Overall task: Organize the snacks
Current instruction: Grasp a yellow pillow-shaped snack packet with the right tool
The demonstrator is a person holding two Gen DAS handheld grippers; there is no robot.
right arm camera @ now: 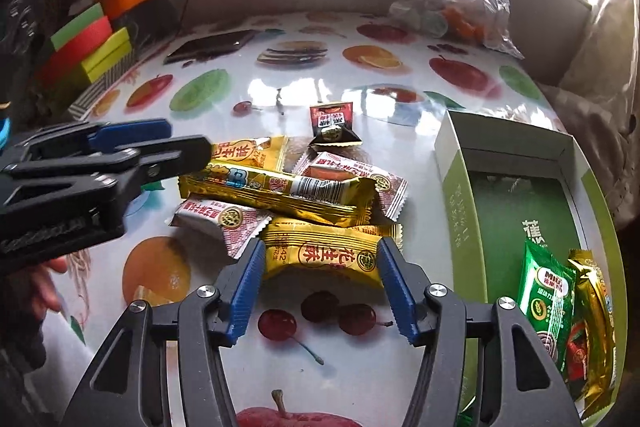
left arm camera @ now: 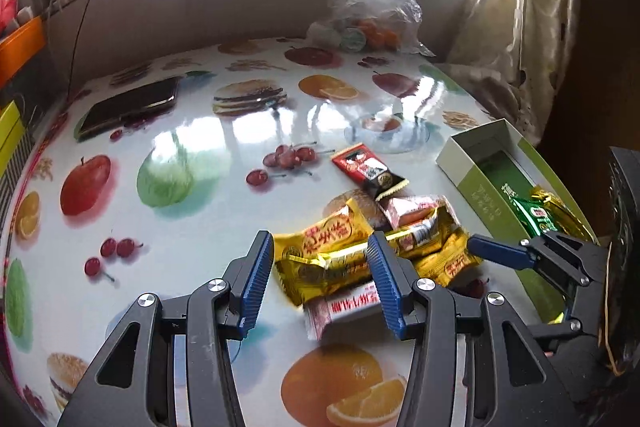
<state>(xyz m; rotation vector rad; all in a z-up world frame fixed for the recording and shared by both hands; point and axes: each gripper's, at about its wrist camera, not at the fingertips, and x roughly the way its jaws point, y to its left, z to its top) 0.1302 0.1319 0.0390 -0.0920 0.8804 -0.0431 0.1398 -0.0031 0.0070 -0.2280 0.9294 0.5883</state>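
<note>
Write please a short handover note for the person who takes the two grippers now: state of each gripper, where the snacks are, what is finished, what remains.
Left gripper: open, over the pile, a long gold bar between its fingers; no grip visible.
Right gripper: open around a gold peanut snack at the near edge of the pile; pads not pressing.
Green box: on the right of the table, holding a green packet and some gold ones at its near end.
Done: those few packets boxed.
Left: the pile of gold and white-red packets, plus the red-black packet lying apart behind it.
</note>
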